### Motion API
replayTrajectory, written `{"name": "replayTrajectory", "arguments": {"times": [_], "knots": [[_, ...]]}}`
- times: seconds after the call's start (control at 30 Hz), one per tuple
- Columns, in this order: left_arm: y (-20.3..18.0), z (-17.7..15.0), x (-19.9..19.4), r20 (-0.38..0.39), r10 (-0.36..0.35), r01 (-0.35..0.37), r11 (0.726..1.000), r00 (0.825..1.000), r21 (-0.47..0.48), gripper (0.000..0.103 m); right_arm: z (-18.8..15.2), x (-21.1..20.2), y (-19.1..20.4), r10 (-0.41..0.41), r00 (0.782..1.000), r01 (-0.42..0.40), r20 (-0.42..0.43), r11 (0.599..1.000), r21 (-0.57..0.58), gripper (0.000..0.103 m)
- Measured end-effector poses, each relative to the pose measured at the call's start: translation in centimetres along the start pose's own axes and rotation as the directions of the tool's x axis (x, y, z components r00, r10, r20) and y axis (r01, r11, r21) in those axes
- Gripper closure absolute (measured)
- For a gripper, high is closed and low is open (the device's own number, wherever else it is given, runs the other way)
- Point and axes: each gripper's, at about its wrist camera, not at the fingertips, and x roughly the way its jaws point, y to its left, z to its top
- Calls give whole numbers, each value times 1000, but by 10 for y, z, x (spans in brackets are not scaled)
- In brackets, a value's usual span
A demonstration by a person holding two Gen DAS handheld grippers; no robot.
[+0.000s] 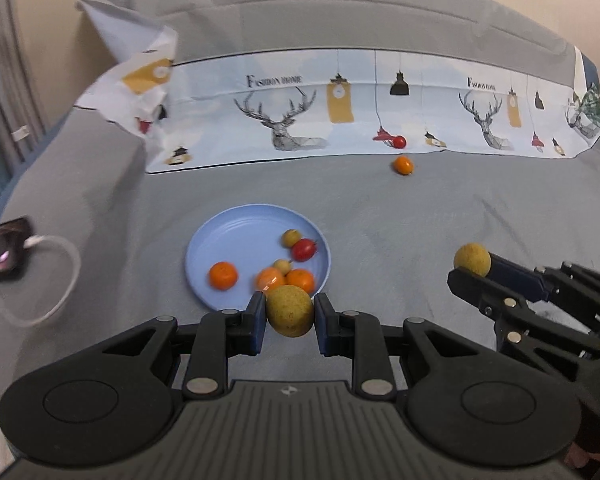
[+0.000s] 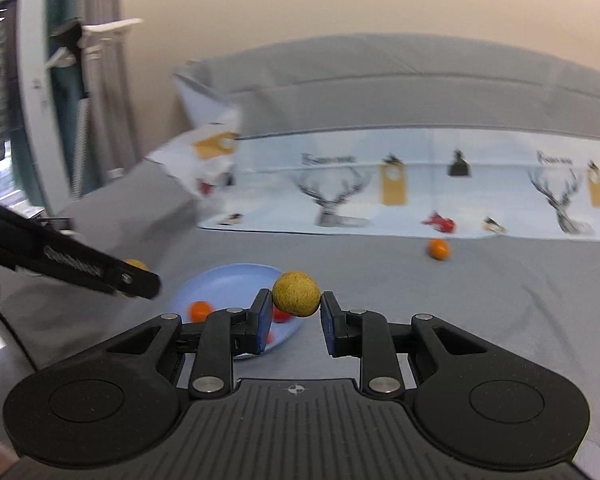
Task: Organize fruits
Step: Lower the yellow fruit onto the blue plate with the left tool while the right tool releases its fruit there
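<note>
A light blue plate [image 1: 228,240] on the grey sofa seat holds several small fruits: oranges, a red tomato [image 1: 304,249] and small yellow ones. My left gripper [image 1: 290,314] is shut on a yellow-green round fruit [image 1: 290,310] just above the plate's near rim. My right gripper [image 2: 296,306] is shut on a second yellow round fruit [image 2: 296,293]; it shows at the right of the left wrist view [image 1: 471,259]. The plate also shows in the right wrist view [image 2: 228,280], left of and beyond that gripper. A loose orange [image 1: 403,165] and a red tomato [image 1: 399,142] lie far back.
A printed cloth with deer [image 1: 340,104] lies along the sofa back. A phone [image 1: 0,250] with a white cable [image 1: 60,280] rests on the left armrest. A green checked cloth [image 1: 598,112] is at far right. Grey seat [image 1: 420,232] stretches right of the plate.
</note>
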Motion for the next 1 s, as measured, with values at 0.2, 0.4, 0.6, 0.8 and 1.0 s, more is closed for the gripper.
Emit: {"name": "replayTrajectory", "arguments": {"times": [0.2, 0.4, 0.6, 0.8, 1.0], "knots": [[19, -31, -30, 15, -4, 5, 998, 1000, -55, 75, 2, -29, 40, 67, 998, -67, -14, 996, -62, 75], [35, -48, -45, 26, -7, 10, 992, 1000, -123, 75, -2, -43, 65, 89, 996, -92, -26, 987, -135, 75], [42, -50, -55, 59, -4, 12, 990, 998, -142, 75, -1, -46, 72, 86, 996, -90, -30, 983, -158, 75], [43, -49, -53, 64, -4, 13, 989, 998, -147, 75, -1, -44, 69, 79, 996, -83, -34, 984, -158, 75], [46, -48, -45, 48, -5, 12, 988, 999, -155, 75, -2, -36, 68, 70, 996, -77, -52, 987, -142, 75]]}}
